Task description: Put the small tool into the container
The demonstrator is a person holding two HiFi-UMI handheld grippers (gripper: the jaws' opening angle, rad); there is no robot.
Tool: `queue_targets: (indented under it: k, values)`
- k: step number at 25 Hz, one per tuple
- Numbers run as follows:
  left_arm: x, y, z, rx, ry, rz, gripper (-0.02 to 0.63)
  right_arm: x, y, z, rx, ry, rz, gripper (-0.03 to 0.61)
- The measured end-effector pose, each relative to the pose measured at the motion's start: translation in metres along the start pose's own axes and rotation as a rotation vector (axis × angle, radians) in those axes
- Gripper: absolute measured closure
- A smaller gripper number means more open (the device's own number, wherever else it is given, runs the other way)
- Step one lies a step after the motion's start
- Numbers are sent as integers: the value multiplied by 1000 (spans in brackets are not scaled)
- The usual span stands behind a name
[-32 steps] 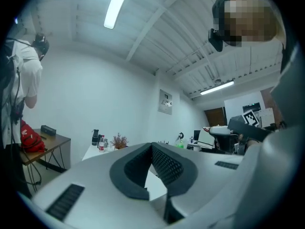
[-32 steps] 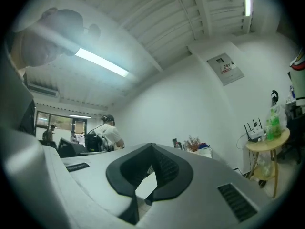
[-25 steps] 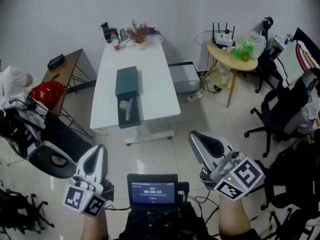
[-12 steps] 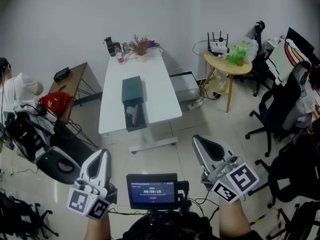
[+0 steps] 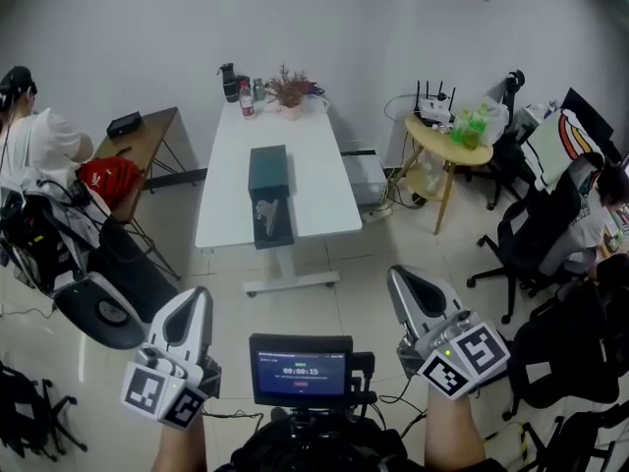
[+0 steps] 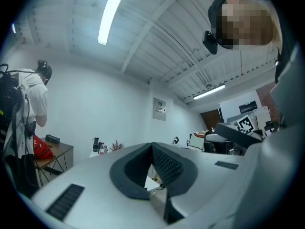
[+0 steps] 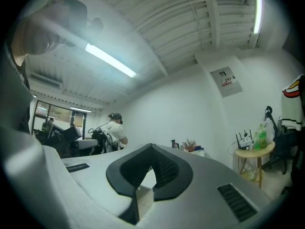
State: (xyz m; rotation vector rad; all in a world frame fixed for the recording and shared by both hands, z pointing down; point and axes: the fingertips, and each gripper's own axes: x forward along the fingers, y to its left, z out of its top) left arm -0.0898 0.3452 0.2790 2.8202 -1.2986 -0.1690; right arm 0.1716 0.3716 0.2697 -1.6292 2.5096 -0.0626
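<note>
I have the left gripper [image 5: 194, 301] and right gripper [image 5: 405, 283] closed, both empty. The small tool [image 5: 265, 210] lies at the container's [image 5: 268, 170] near end.

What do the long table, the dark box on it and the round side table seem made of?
Long table: probably painted board, smooth white top.
Dark box: unclear, perhaps plastic or card, matte dark green.
Round side table: looks like wood, pale yellowish top and legs.

round side table [image 5: 444, 134] (router [image 5: 433, 112] on top) | red bag [image 5: 104, 178] by wooden desk [image 5: 149, 138] | office chair [image 5: 528, 236]
</note>
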Motion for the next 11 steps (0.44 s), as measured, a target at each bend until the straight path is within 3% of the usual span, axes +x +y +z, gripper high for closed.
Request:
queue_targets:
  k: [4,11]
  values:
    - [-12,-3,11,-6,-36,-4,611,-4,11,-1,6,-1,-2,587]
    - [-24,2,7,-24,-22,-9,611,-7,24,-1,3,-5,-11,586]
